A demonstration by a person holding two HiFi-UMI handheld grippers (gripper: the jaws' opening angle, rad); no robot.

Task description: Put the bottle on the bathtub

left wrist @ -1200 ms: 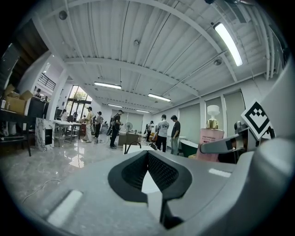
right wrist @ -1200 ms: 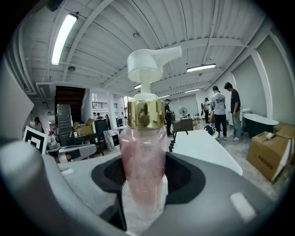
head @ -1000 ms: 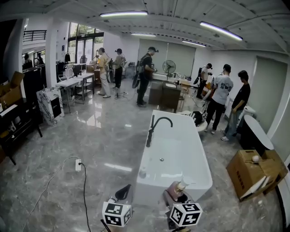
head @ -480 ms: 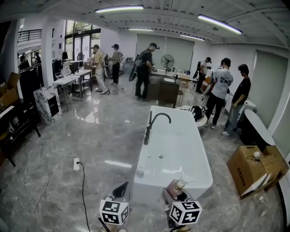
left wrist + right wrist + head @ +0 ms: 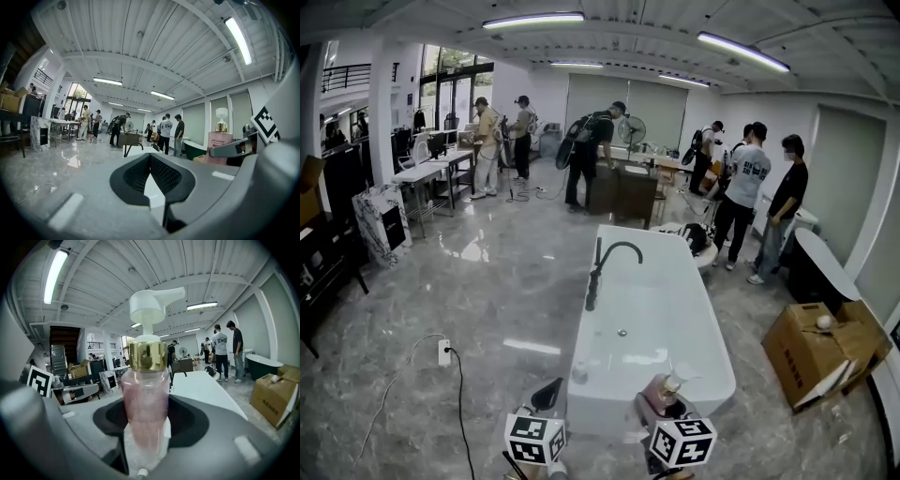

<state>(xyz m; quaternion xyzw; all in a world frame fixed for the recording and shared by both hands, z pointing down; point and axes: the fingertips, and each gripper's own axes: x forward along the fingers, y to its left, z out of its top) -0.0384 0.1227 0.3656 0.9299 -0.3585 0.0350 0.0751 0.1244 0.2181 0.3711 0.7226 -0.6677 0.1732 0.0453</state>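
Note:
A pink pump bottle (image 5: 145,399) with a gold collar and a white pump head stands upright between the jaws of my right gripper (image 5: 145,427), which is shut on it. In the head view the bottle (image 5: 661,394) and right gripper (image 5: 661,405) hang at the near end of the white bathtub (image 5: 717,375), just short of its rim. My left gripper (image 5: 549,394) is beside it on the left, over the floor, with its jaws closed together and nothing in them. The left gripper view has the gripper (image 5: 152,180), the bathtub (image 5: 136,150) ahead and the bottle (image 5: 219,143) at the right.
A black faucet (image 5: 600,272) rises from the tub's left rim, and a small object (image 5: 579,373) sits on the near left corner. A cardboard box (image 5: 820,352) stands to the right. A power strip with its cable (image 5: 443,352) lies on the floor at the left. Several people (image 5: 741,187) stand at the back.
Both grippers and the view have drifted toward the bathtub's near end and to the right. The bottle stays in the right gripper, still upright.

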